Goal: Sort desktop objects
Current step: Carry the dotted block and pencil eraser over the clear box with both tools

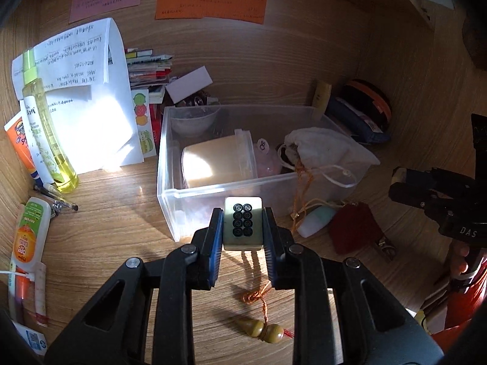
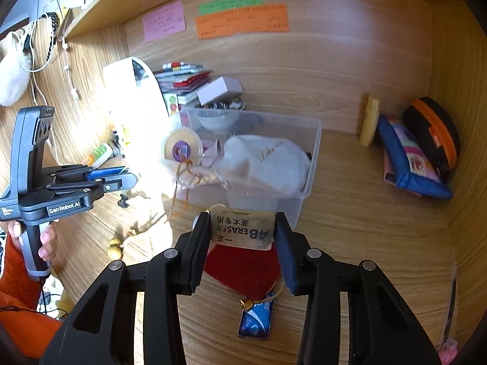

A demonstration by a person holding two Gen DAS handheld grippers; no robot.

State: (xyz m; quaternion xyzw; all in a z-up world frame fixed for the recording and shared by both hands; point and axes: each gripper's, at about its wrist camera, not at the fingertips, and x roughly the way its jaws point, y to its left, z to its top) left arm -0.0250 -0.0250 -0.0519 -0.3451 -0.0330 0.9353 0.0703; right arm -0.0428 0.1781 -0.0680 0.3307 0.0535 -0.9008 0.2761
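Observation:
My left gripper (image 1: 243, 225) is shut on a mahjong tile (image 1: 243, 222) with black circles, held just in front of the clear plastic bin (image 1: 170, 200). My right gripper (image 2: 240, 232) is shut on a worn 4B eraser (image 2: 242, 231), held in front of the same bin (image 2: 307, 182), above a red pouch (image 2: 243, 269). The bin holds a white drawstring bag (image 2: 264, 164), a beige box (image 1: 217, 161), a small bowl (image 1: 194, 121) and a tape roll (image 2: 182, 147). The left gripper shows in the right wrist view (image 2: 121, 178); the right gripper shows in the left wrist view (image 1: 398, 182).
A gourd charm on orange cord (image 1: 263, 331) lies under the left gripper. A mint capsule (image 1: 316, 220) and red pouch (image 1: 354, 228) lie right of the bin. Bottles and tubes (image 1: 51, 133) stand left, papers (image 1: 88, 100) behind, pouches (image 2: 411, 158) at right. A blue packet (image 2: 255, 321) lies near.

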